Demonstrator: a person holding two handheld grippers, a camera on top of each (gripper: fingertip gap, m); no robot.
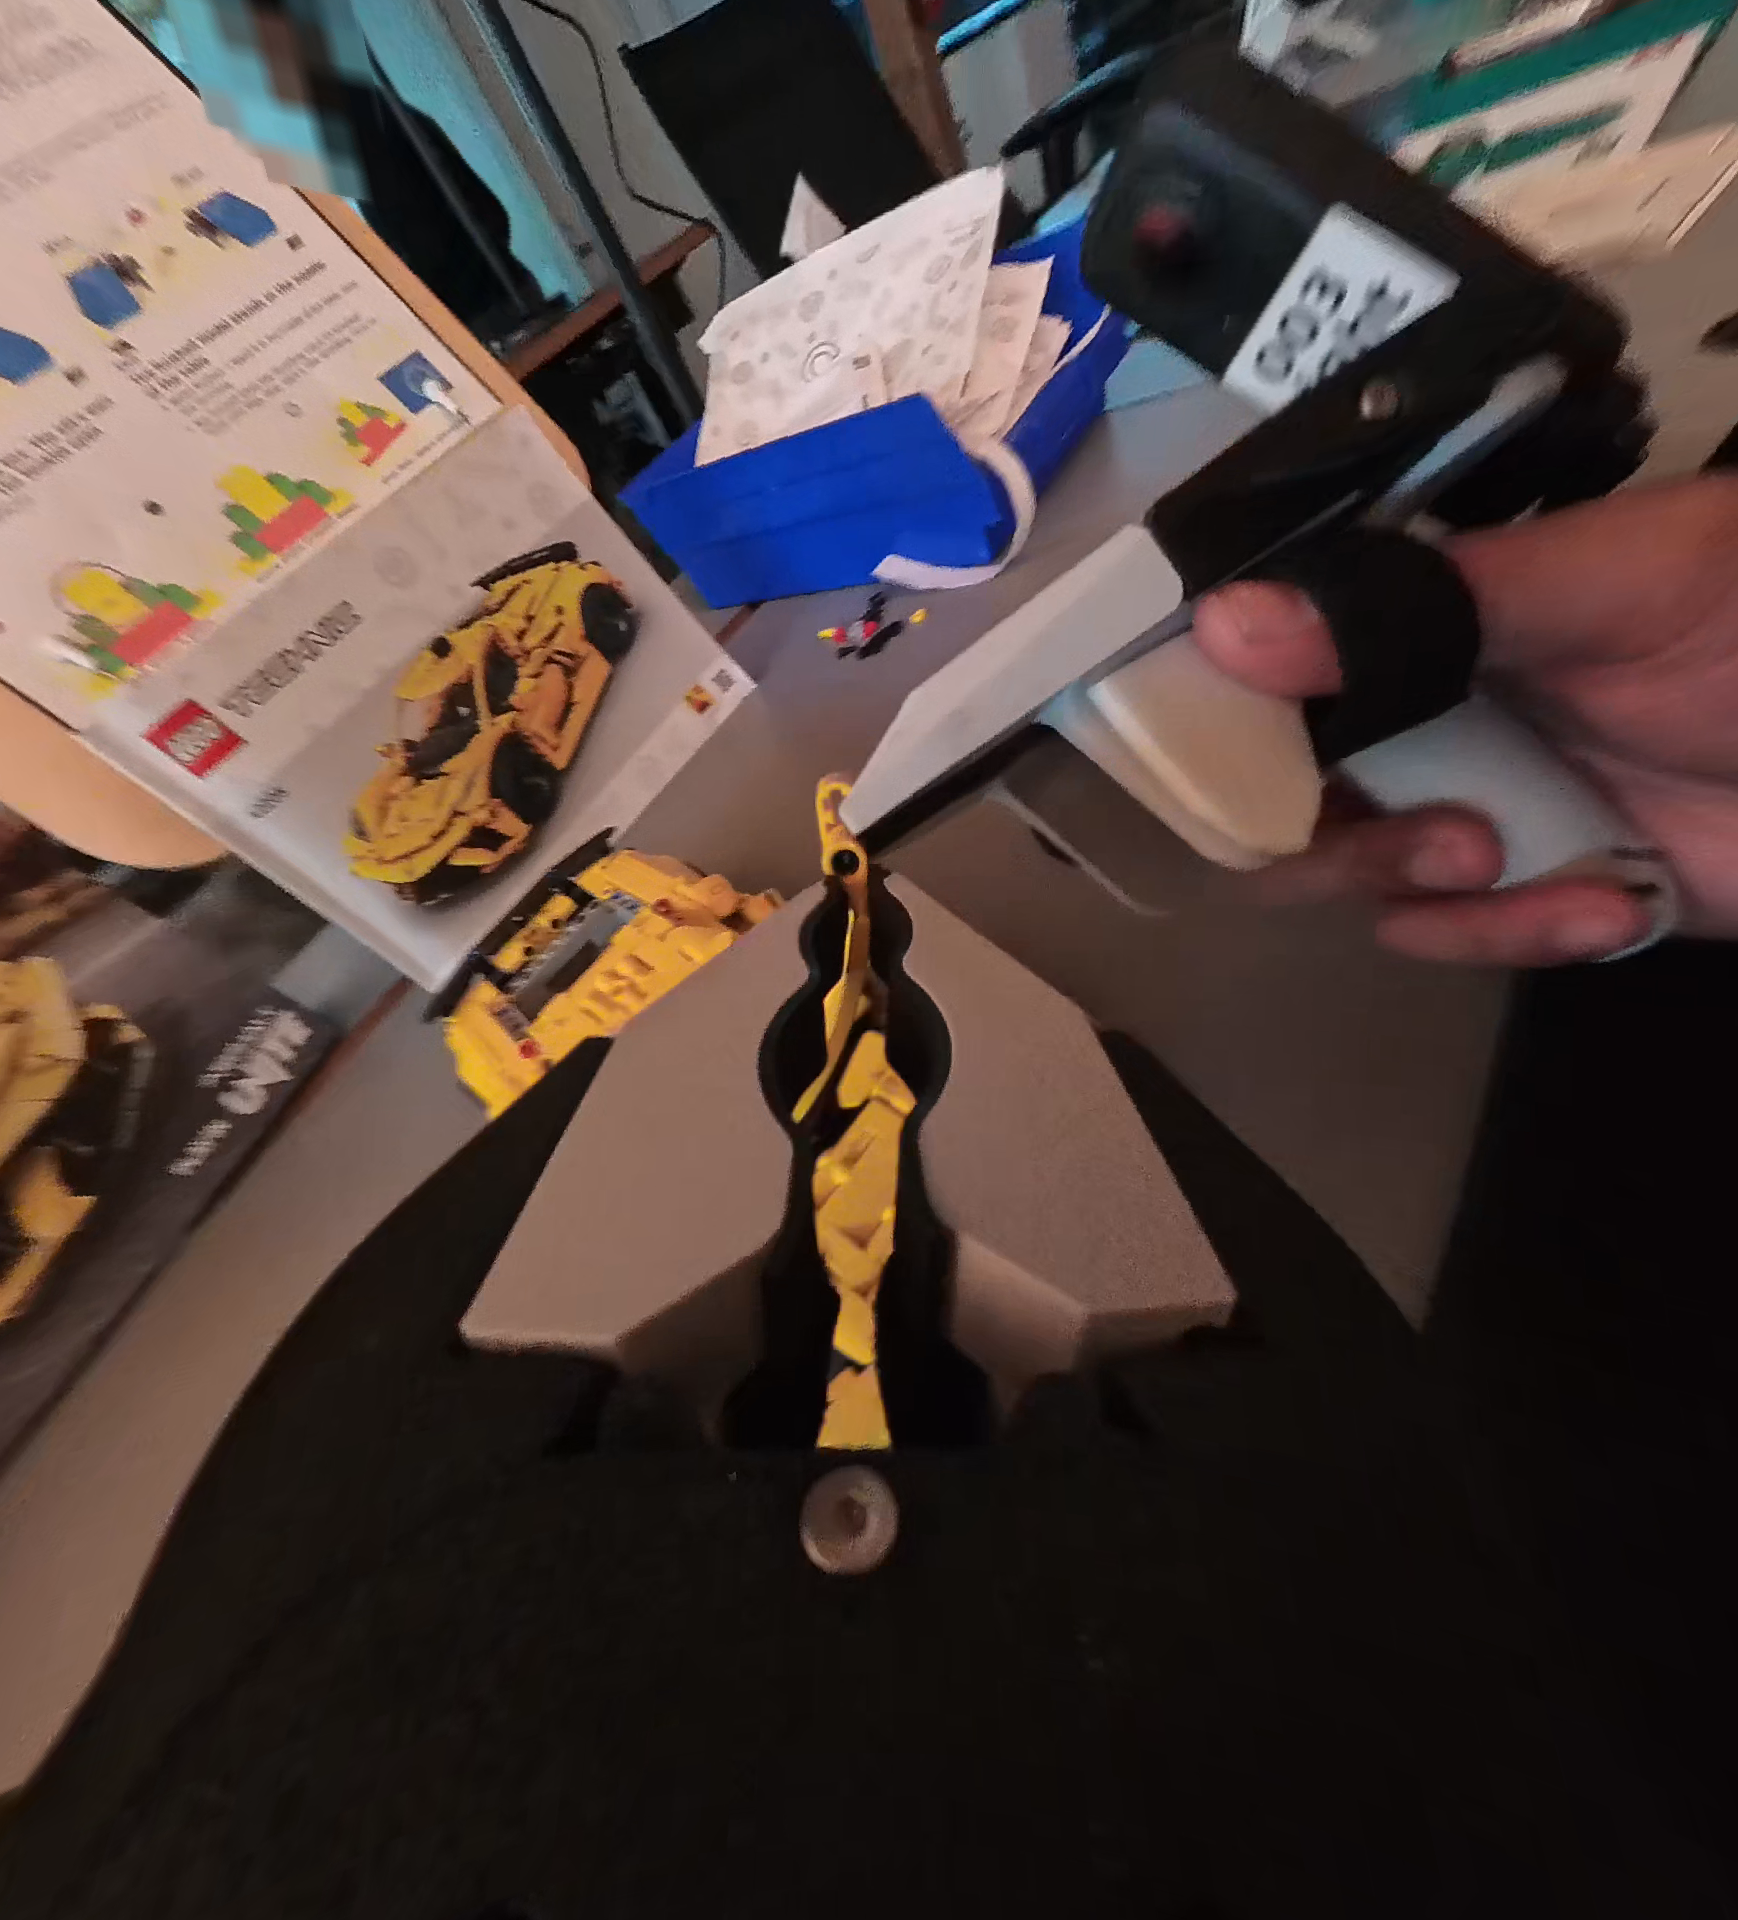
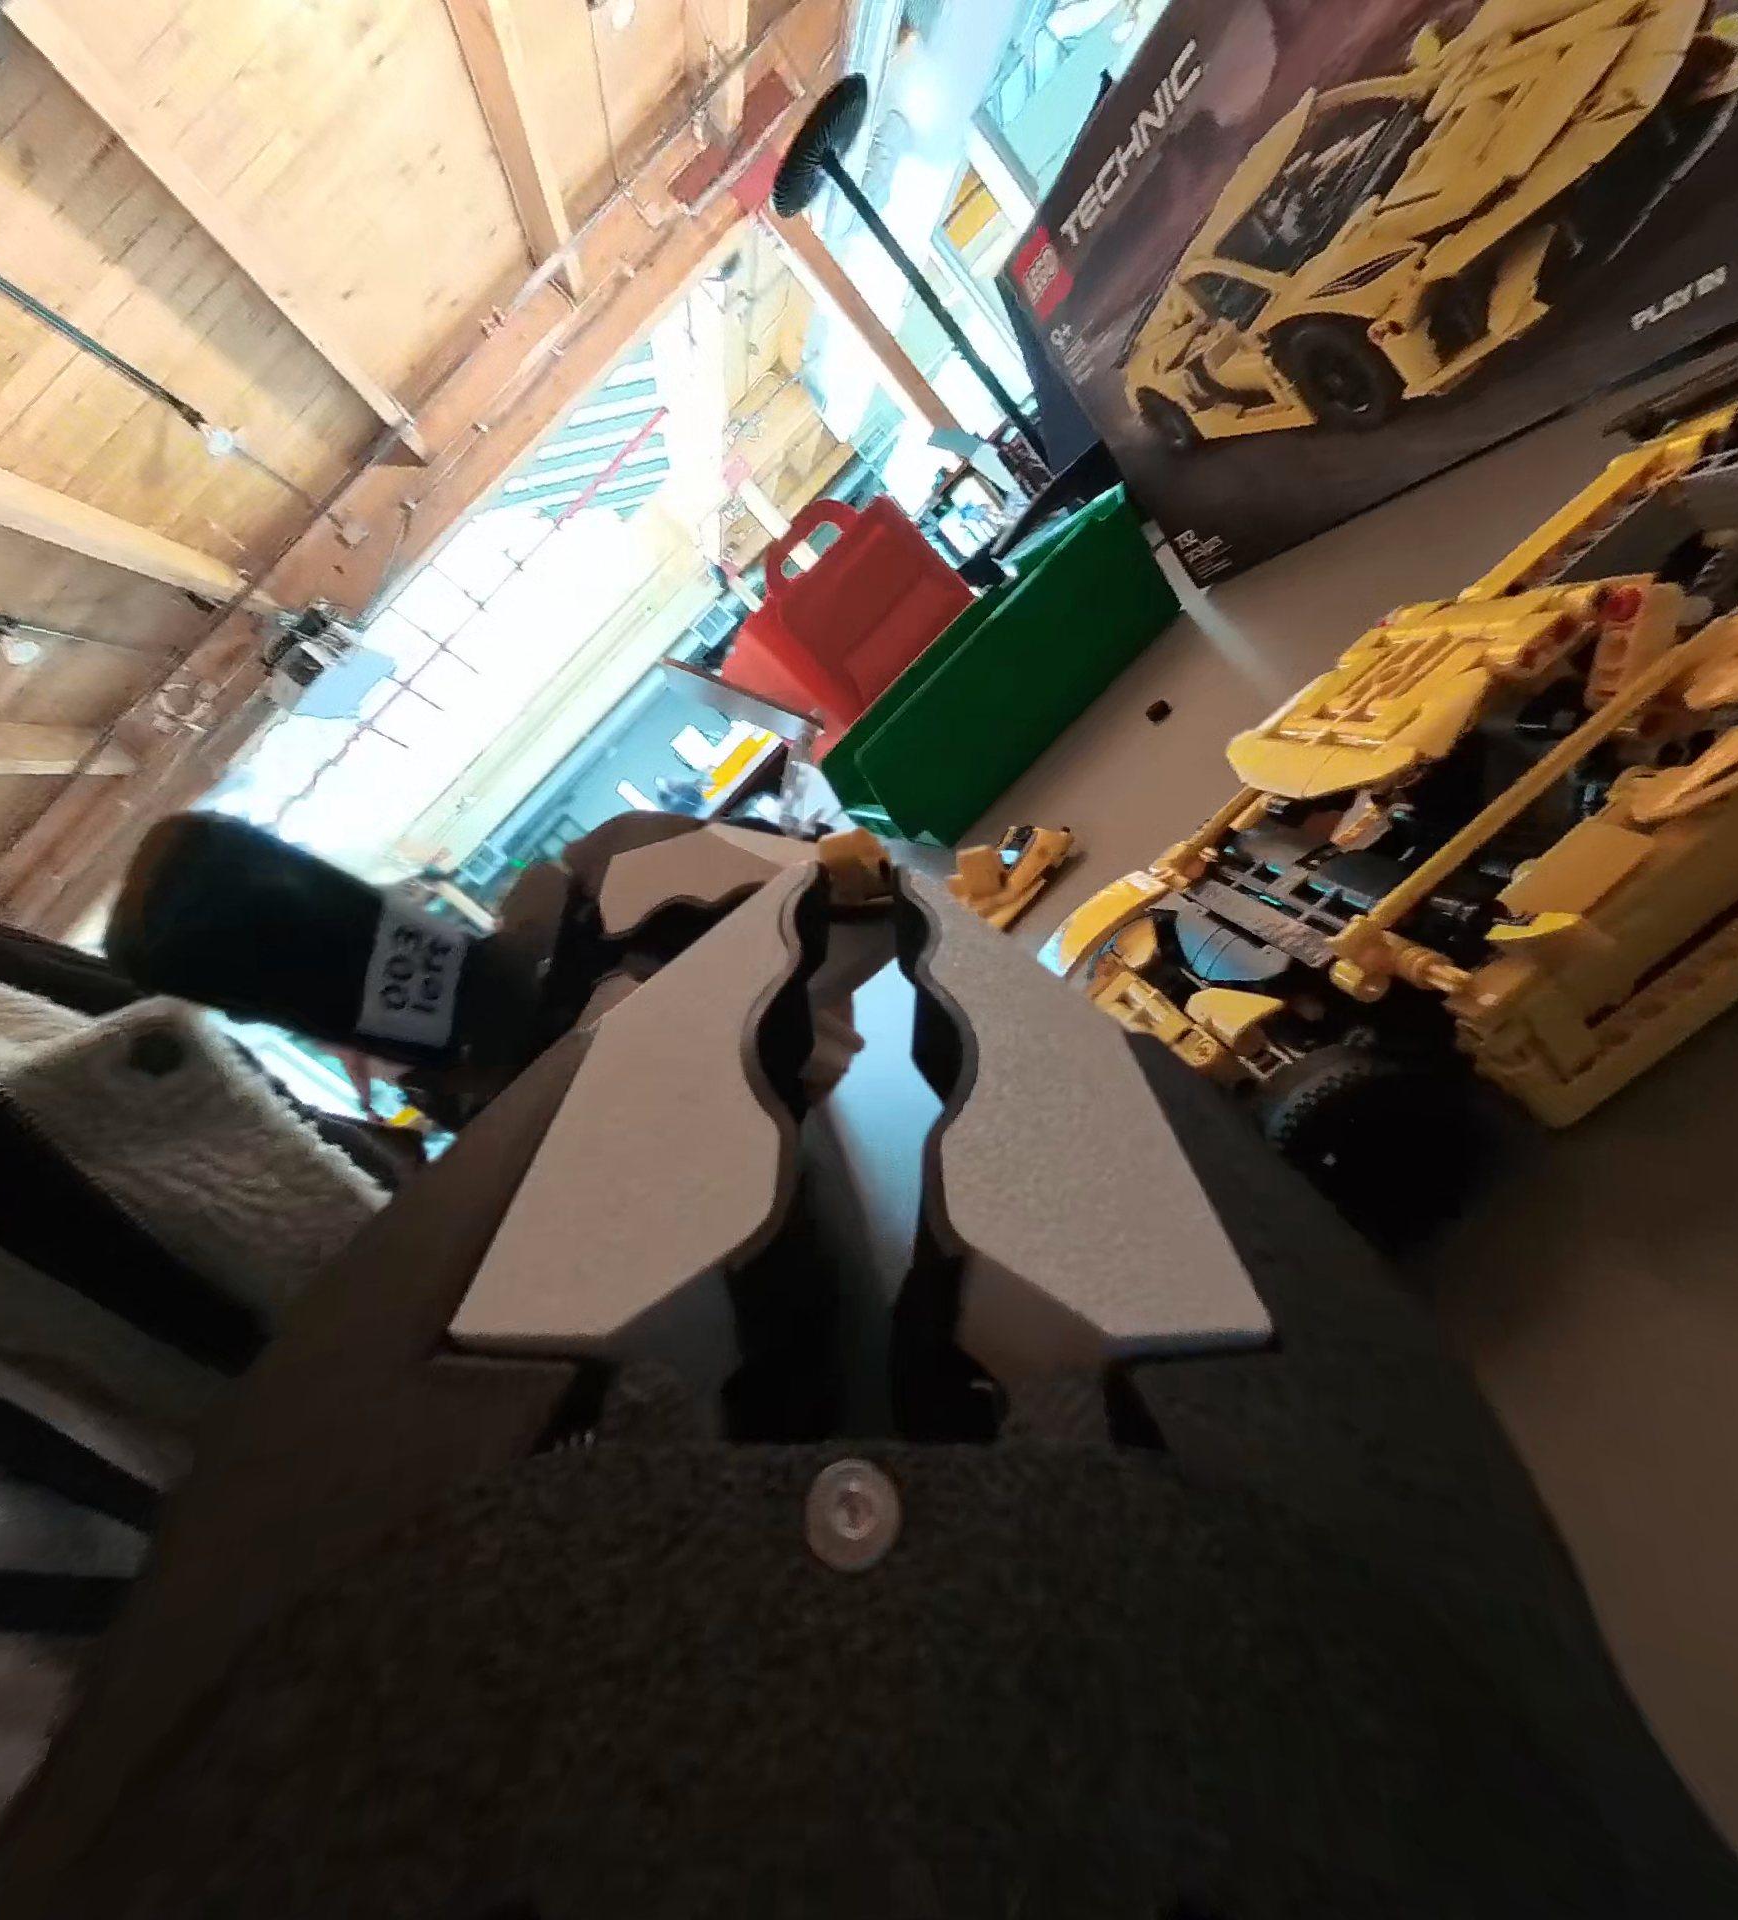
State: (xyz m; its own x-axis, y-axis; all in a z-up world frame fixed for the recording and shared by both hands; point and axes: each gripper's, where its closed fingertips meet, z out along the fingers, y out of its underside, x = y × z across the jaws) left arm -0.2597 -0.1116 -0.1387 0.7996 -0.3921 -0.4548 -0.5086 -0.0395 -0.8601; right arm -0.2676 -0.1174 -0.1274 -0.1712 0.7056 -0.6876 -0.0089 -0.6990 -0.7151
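yellow brick assembly sits clamped lengthwise between the fingers of the left gripper, middle of the left wrist view, a thin yellow arm with a black pin poking out past the tips. the right gripper comes in from the right of that frame, held in a hand with a black strap, its pale tip touching the end of that arm. only this view shows the instruction booklet at left, the blue bin stuffed with paper bags up top, and a few loose pieces on the grey table. the right wrist view is rolled sideways and shows stuff the other doesn't: wooden ceiling upper left, a green bin, a red bag, the printed set box upper right, and much more of the half-built yellow car at right. there the right gripper has its fingers close together with a narrow gap lower down, tips nipped on a small yellow bit of the assembly. a small yellow sub-build lies just beyond.
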